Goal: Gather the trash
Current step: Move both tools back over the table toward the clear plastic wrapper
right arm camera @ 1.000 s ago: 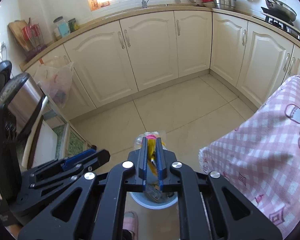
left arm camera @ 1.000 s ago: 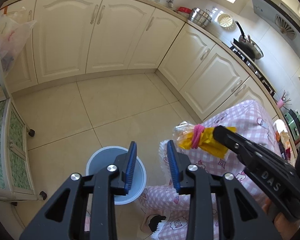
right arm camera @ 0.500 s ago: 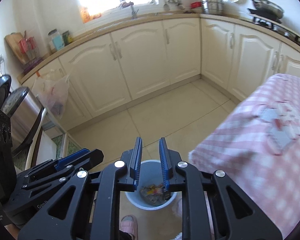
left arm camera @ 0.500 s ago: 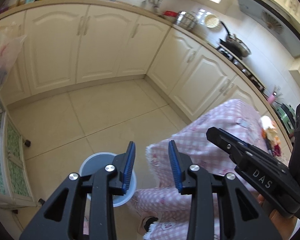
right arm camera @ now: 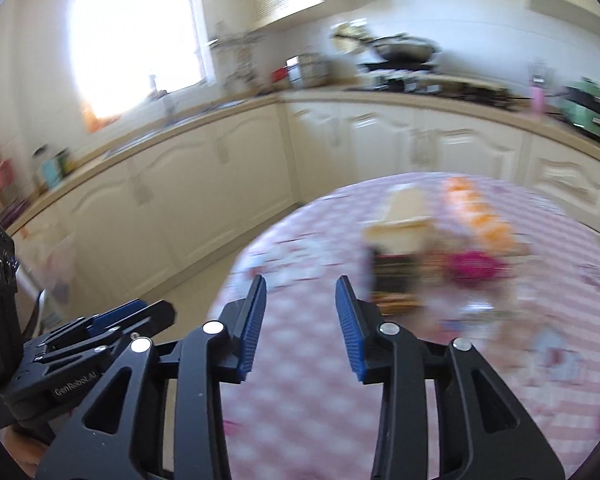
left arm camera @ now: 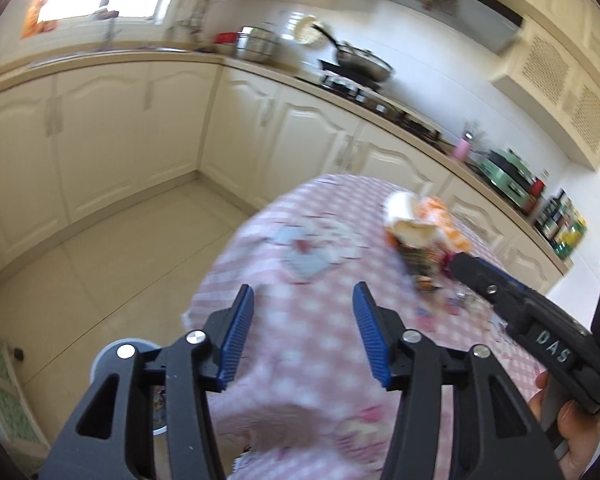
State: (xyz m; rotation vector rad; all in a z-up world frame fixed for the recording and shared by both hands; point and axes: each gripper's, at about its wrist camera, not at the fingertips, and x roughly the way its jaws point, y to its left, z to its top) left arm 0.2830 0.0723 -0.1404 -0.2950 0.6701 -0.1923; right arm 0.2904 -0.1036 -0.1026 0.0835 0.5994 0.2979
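A blurred heap of trash point(left arm camera: 414, 232) lies on the pink checked tablecloth point(left arm camera: 308, 320): a pale cup, an orange-and-white wrapper and a dark packet. The right wrist view shows the same heap point(right arm camera: 440, 248), with a pink lump in it. My left gripper point(left arm camera: 303, 306) hangs over the near part of the table, its jaws opening with nothing between them. My right gripper point(right arm camera: 301, 294) is short of the heap, its jaws opening and empty too. From the left wrist view the right gripper point(left arm camera: 460, 266) points at the heap. The grey bin point(left arm camera: 112, 354) stands on the floor at the lower left.
Cream cabinets point(left arm camera: 140, 136) and a counter run along the far walls, with a pan on the stove point(left arm camera: 360, 66), pots and bottles. Tiled floor point(left arm camera: 100, 264) lies between table and cabinets. A person's hand point(left arm camera: 572, 432) holds the right gripper at the lower right.
The right gripper let the yellow-and-pink trash fall into the bin and opened. Both grippers then swung up and right from the bin to over the table, and the left one opened wider.
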